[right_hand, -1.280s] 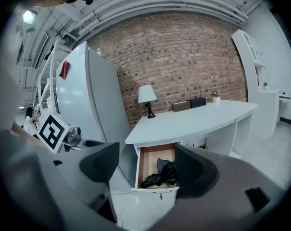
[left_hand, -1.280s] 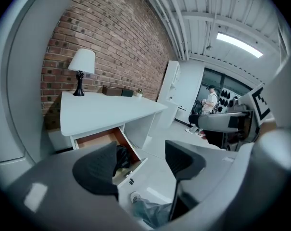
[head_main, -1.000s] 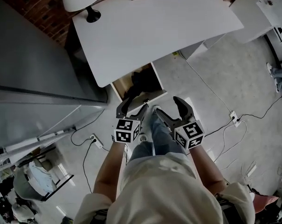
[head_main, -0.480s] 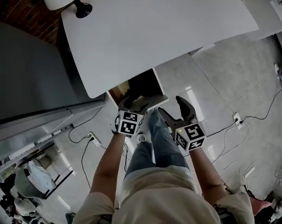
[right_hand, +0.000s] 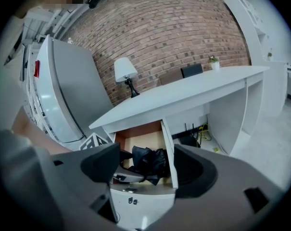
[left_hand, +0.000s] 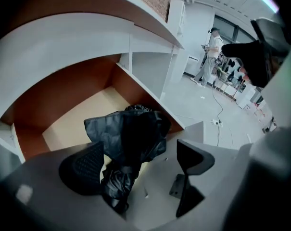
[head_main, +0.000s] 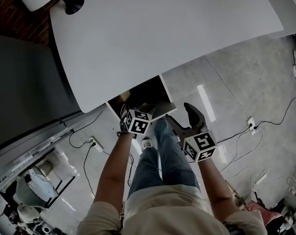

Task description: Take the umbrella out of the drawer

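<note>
The drawer [head_main: 166,88] under the white desk [head_main: 157,33] stands pulled out. A crumpled black folded umbrella [left_hand: 128,136] lies inside on the pale bottom, its lower end over the front edge. My left gripper [left_hand: 138,165] points steeply down into the drawer. Its jaws are opening, with the umbrella between them and the pads not pressing it. In the head view the left gripper [head_main: 137,110] reaches over the drawer front. My right gripper [head_main: 183,117] hangs open to the right, in front of the drawer, holding nothing. From the right gripper [right_hand: 150,166] view, the umbrella [right_hand: 150,159] shows in the drawer.
A white table lamp [right_hand: 125,71] stands at the desk's far left before a brick wall. A tall grey cabinet [right_hand: 68,95] is left of the desk. Cables and a socket strip [head_main: 249,125] lie on the floor. My legs [head_main: 162,151] are below the drawer.
Both grippers sank toward the drawer. The left one dropped from in front of it to over the umbrella, and its jaws spread wider. The desk looms larger in the head view.
</note>
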{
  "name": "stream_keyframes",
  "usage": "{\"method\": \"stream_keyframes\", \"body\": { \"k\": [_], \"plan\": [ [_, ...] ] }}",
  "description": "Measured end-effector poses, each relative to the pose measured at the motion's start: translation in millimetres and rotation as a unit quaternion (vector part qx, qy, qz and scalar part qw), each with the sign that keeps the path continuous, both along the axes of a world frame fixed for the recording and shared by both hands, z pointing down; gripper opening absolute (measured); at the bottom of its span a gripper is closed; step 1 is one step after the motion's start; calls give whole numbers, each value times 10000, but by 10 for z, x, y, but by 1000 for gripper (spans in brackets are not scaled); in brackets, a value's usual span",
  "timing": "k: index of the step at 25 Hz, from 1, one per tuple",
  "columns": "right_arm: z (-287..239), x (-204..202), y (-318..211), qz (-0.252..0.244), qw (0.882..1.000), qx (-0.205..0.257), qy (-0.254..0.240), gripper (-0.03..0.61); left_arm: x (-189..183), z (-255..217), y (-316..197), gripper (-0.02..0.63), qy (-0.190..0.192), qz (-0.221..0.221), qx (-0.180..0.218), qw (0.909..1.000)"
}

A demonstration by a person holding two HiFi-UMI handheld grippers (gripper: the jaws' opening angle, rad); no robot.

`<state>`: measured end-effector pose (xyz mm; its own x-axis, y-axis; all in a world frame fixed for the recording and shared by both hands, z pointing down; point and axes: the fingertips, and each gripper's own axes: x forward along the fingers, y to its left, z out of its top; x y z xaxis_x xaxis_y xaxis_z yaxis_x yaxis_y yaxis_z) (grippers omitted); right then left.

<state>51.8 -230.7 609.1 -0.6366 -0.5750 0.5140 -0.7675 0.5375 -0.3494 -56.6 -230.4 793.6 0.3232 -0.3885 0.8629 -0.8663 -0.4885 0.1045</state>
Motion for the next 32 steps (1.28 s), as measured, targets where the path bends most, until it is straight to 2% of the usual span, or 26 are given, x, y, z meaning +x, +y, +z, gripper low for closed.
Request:
{"method": "stream_keyframes", "body": {
  "k": [5, 11, 18, 25, 27, 29, 32],
  "plan": [
    [189, 63, -74, 140, 9997, -170, -56, 328, -57, 309, -142, 469, -259, -131, -119, 9995],
    [350, 156, -123, 318, 9990, -293, -75, 327, -21, 638, -236, 476, -528, 93, -362, 9979],
    [491, 286, -148, 508, 9975, -469, -157, 324, 26, 873, -298, 476, -816, 192, -352, 9959],
    [578, 355, -199, 613, 9960, -586, -285, 314, -52, 1018, -406, 468, -1217, 40, -308, 9921],
    [588, 365, -194, 612, 9958, -607, -301, 311, -81, 1017, -422, 438, -1350, -1, -227, 9906],
    [591, 356, -190, 608, 9959, -600, -305, 311, -132, 1004, -444, 375, -1458, -54, -161, 9892],
    [569, 341, -187, 603, 9960, -578, -309, 308, -153, 994, -442, 315, -1416, -6, -242, 9896]
  ]
}}
